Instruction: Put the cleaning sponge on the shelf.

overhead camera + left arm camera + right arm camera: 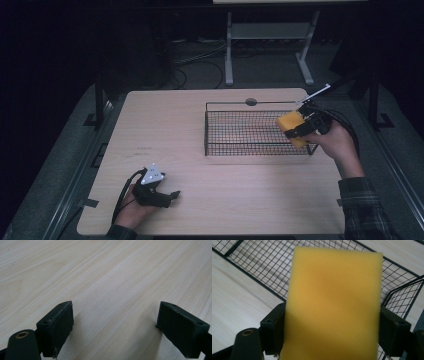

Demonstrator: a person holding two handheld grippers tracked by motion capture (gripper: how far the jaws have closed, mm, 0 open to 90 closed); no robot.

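Nearest to me, at about seven o'clock on the light wood table [200,200], my left gripper [172,195] rests low over the surface with its grey three-cornered plate on top and its cable looping back toward the wrist. In the left gripper view its two black jaws stand well apart with nothing but bare wood grain between them; the pads [58,327] look scuffed along their edges. I can read no label or writing on the gripper or on the tabletop.

Farther out, at roughly two o'clock, my right gripper [295,131] is clamped on a yellow sponge [291,127]. In the right gripper view the sponge [334,305] stands upright between the jaws, each black pad pressed against one of its long sides, its broad flat face turned toward the camera. The foam is plain, with no print or brand mark that I can see.

The sponge hangs at the right end of a black wire basket [235,132], over its near right corner. Whether it touches the wire I cannot tell. The basket sits on the far right part of the table, at about one o'clock, its mesh floor bare.

Beyond the table's far edge, at twelve o'clock, a white table frame [229,50] stands on the dark floor among loose cables.
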